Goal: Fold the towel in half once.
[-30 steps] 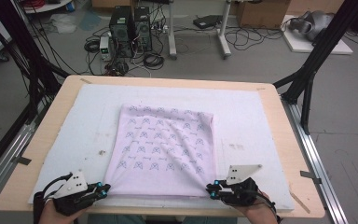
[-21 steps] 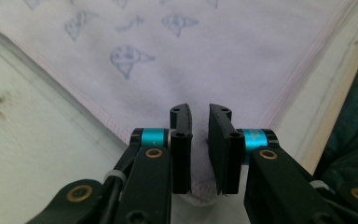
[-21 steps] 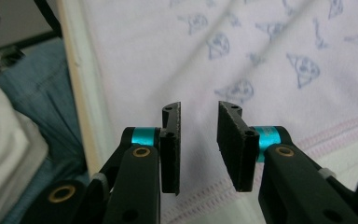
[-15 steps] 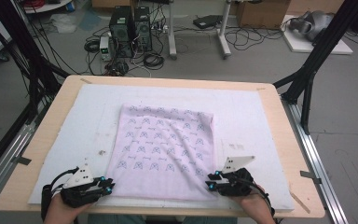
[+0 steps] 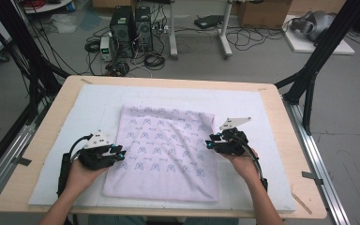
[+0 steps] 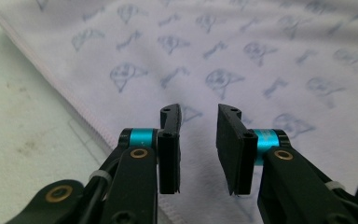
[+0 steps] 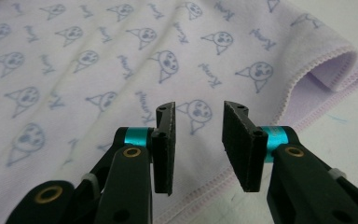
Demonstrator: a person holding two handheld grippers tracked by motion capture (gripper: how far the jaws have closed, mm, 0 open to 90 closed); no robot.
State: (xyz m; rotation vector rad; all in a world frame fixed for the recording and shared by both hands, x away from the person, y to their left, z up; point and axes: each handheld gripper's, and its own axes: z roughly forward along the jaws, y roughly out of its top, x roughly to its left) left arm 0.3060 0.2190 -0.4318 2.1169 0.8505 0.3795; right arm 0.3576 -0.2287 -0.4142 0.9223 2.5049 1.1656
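A lilac towel point(image 5: 164, 150) with blue printed figures lies flat on the white mat, and its right edge shows a fold of two layers point(image 7: 326, 70). My left gripper point(image 5: 121, 152) hovers at the towel's left edge, open, its jaws having just been opening with nothing between them. In the left gripper view the left gripper point(image 6: 199, 112) points across the towel point(image 6: 242, 56) just inside its hem. My right gripper point(image 5: 208, 143) sits at the towel's right edge, also open after just opening, and empty. The right gripper view shows the right gripper point(image 7: 199, 109) above the towel point(image 7: 98, 56) near the hem.
The white mat point(image 5: 262, 108) covers most of the wooden table point(image 5: 51, 117). Black frame posts point(image 5: 309, 79) stand at the table's far corners. Computers and cables point(image 5: 131, 28) sit on the floor beyond the far edge.
Both hands have left the towel's near corners and moved away from the person along its sides. Both pairs of jaws have opened. The towel lies where it was.
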